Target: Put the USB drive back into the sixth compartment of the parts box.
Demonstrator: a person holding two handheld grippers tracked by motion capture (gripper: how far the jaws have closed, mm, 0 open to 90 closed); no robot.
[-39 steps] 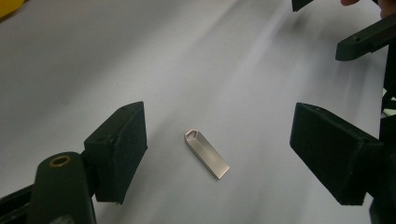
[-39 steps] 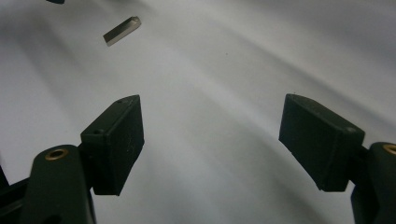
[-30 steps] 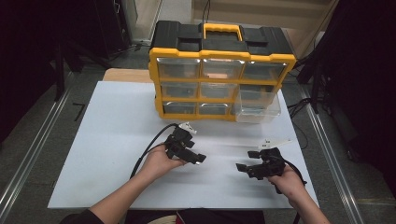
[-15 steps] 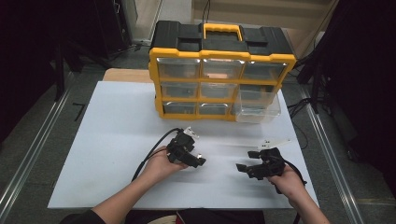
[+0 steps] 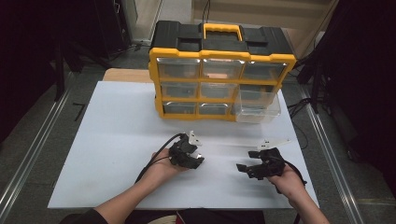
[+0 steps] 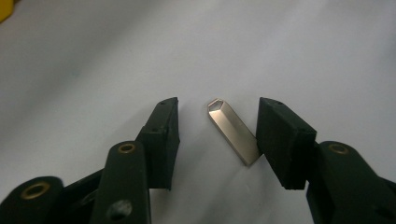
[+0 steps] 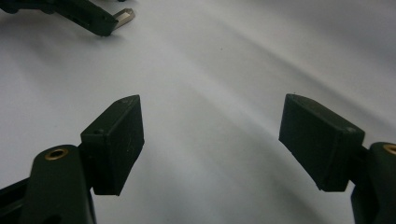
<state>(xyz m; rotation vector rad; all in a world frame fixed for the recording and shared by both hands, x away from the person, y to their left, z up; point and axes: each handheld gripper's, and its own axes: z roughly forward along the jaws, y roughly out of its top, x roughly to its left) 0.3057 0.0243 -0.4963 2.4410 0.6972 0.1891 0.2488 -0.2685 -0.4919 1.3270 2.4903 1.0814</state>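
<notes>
Straddling the small metal tag (image 6: 233,131) on the white table (image 5: 112,140), your left gripper (image 6: 217,135) has just been closing its jaws; the tag lies between them, its lower end against one pad, not yet pinched. Your right gripper (image 7: 210,140) stays spread wide over bare table, well apart, holding nothing.

No legible text or labels anywhere

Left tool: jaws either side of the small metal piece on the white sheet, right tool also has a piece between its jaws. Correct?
Not quite. The right tool has nothing between its jaws, just bare white sheet, per the right gripper view. The left tool, jaws just closing, does straddle the metal piece.
</notes>
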